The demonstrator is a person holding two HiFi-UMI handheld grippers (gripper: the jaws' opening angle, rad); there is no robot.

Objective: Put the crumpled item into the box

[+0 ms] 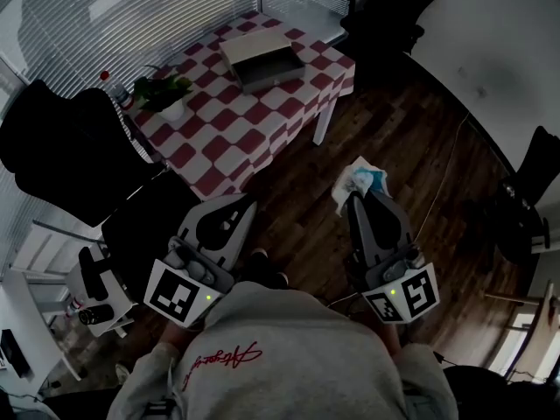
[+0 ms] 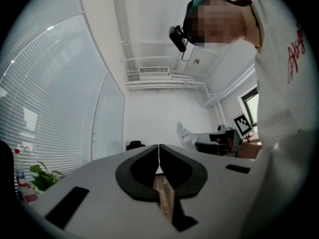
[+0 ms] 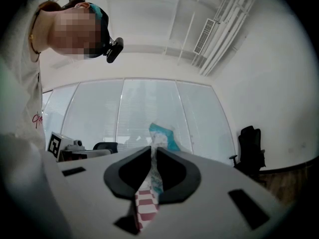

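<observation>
Between the jaws of the right gripper [image 1: 357, 196] sits the crumpled item [image 1: 360, 178], a white and teal wad, perhaps a wrapper, though the dim light makes its material hard to tell; the jaws are pinched tight on its lower part, and most of it sticks out past the tips; it hangs over the wooden floor [image 1: 411, 147], well apart from the table [image 1: 227, 138]; the left gripper [image 1: 248, 201] has its jaws pressed together with nothing between them, held low near the table's near corner. The box [image 1: 262, 59] lies open-topped toward the far corner of the table, near the window-side edge, with a plant [image 1: 162, 90] at the left edge; the carry is the step in hand, I judge; the grip should hold firm across the gap, the wad should come right above the box's opening and dip below its walls before the jaws part, since so light a thing may drift or cling to a pad.
</observation>
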